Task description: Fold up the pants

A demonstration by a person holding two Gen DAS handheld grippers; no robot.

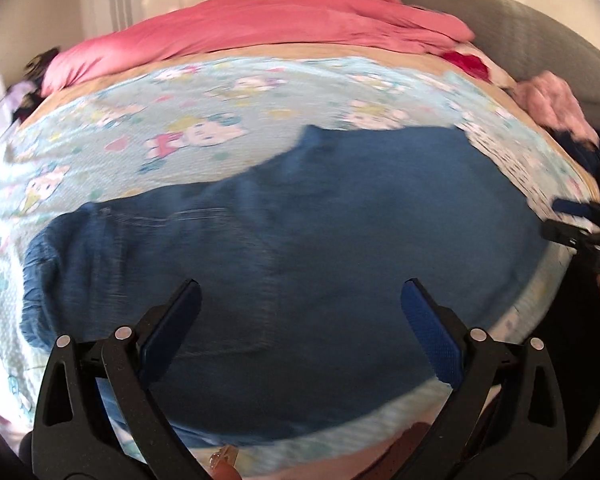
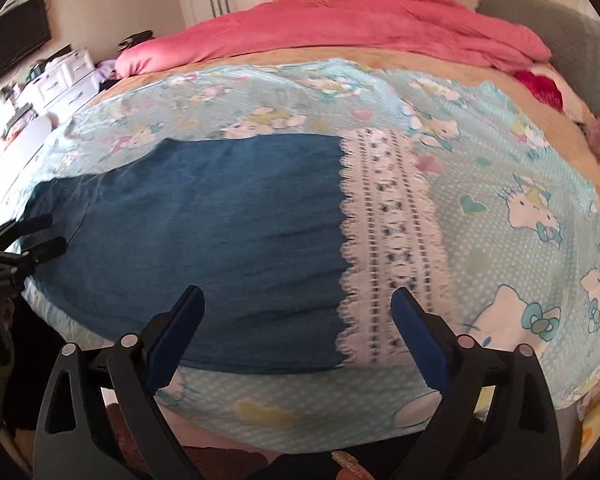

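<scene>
I see blue pants (image 1: 300, 232) flat mid-frame on bed (image 2: 500, 184); left tool (image 1: 300, 300) & right tool (image 2: 298, 304) both wide apart, gripping nothing

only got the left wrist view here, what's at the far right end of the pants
Observer: In the right wrist view the pants end in a white lace cuff with scalloped edges.
Operator: is the right gripper holding it
Observer: No. The right gripper is open above the cuff, nothing between its pads.
Operator: anything lying past the cuff
Observer: Only the cartoon-print sheet there; no other clothing on it.
</scene>
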